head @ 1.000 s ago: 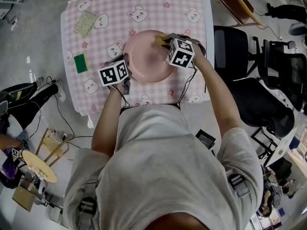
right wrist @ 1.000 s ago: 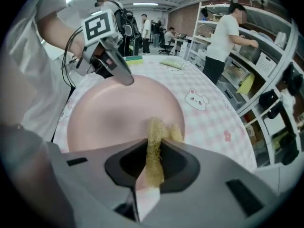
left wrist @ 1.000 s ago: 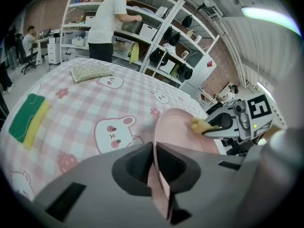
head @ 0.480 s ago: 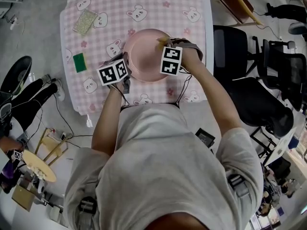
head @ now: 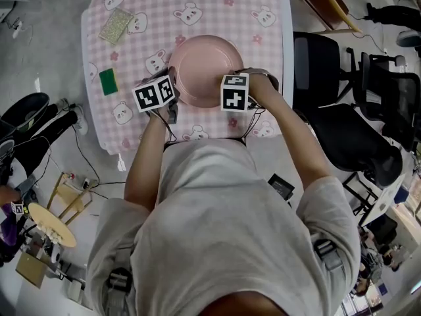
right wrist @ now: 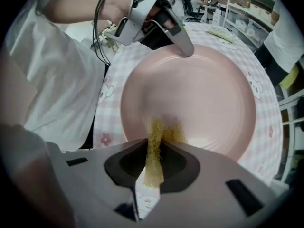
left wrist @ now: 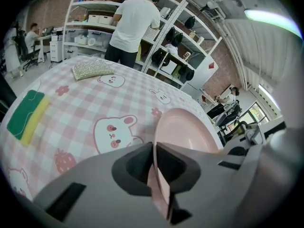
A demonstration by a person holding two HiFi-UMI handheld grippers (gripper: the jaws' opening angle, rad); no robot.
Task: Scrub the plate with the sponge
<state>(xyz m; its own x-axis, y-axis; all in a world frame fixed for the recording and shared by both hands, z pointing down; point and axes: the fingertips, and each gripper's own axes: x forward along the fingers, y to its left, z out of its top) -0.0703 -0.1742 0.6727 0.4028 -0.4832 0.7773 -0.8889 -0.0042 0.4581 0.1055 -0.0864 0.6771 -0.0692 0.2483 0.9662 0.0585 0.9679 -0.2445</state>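
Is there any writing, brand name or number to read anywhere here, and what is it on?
No readable text anywhere.
On the marker cubes: black-and-white square patterns, no letters.
On the tablecloth: bunnies and flowers, no words.
On the plate: nothing, plain pink.
On the shelf boxes: too small to read.
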